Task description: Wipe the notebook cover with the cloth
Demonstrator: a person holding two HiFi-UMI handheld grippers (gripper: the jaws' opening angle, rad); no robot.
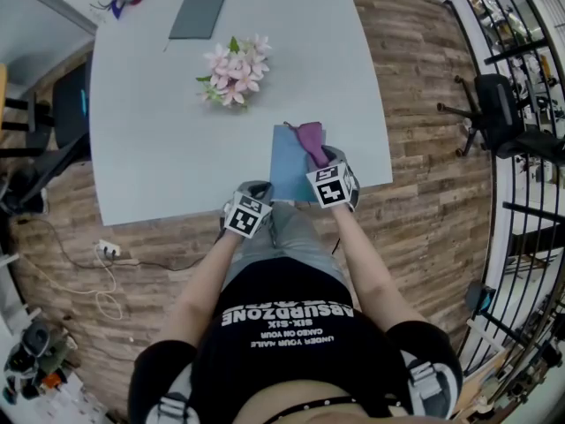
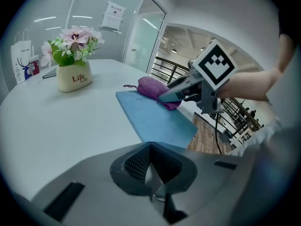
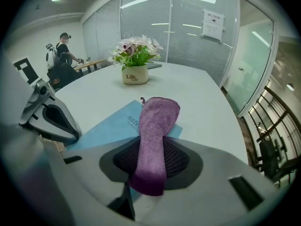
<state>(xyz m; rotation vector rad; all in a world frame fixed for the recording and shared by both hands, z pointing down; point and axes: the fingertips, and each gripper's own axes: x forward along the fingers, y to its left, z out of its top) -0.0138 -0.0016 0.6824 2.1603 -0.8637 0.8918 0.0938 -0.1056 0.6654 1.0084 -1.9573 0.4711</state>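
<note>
pale grey table (image 1: 150, 140) on a wood-plank floor (image 1: 424, 104). at the table's near edge, toward the right corner, lies the blue notebook (image 1: 284, 166). the left gripper (image 2: 151, 168) hangs at that same edge just beside the notebook, jaws together on nothing. the right gripper (image 3: 149, 166) has its 2 jaws clamped on the purple cloth (image 3: 157, 119), which drapes onto the notebook's far right part. mid-table stands 1 pot of pink flowers (image 1: 234, 71). a dark flat folder (image 1: 198, 14) lies at the far edge.
</note>
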